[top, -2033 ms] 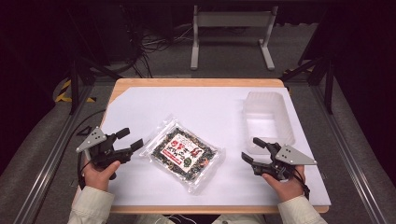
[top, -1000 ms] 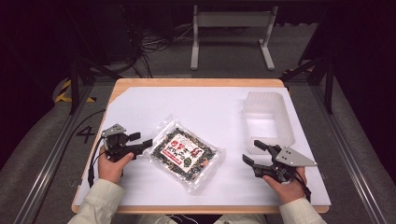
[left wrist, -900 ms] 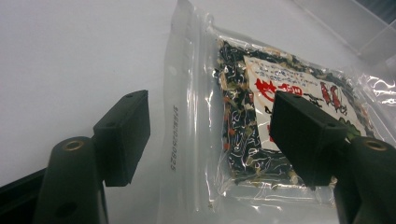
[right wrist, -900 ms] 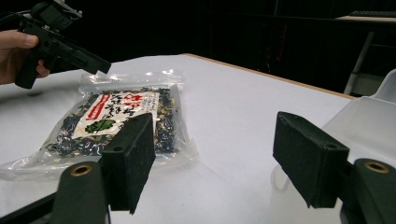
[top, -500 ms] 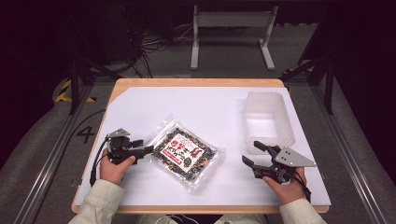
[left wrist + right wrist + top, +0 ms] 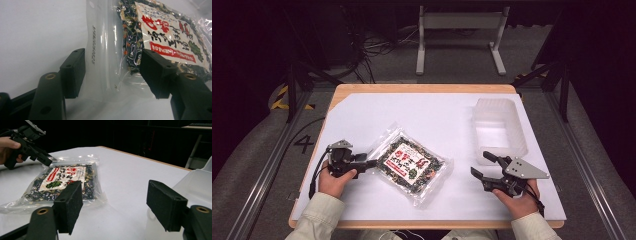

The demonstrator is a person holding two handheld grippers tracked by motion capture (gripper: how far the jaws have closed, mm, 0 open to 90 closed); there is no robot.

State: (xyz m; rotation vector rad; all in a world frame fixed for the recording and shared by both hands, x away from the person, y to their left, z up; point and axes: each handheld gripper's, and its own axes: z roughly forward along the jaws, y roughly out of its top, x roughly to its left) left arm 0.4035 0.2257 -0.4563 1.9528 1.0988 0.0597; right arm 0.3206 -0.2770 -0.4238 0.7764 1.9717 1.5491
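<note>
A clear packet (image 6: 411,165) of dark dried food with a white and red label lies flat on the desk (image 6: 447,107), left of the middle and towards the near edge. The left tool (image 6: 368,163) straddles the packet's clear left corner; its jaws have just been closing, but the pads stand clear of the film. The right tool (image 6: 482,164) rests near the right near corner, jaws wide with nothing between them. Beyond it, by the right edge, stands a translucent tub (image 6: 499,127) holding nothing.
</note>
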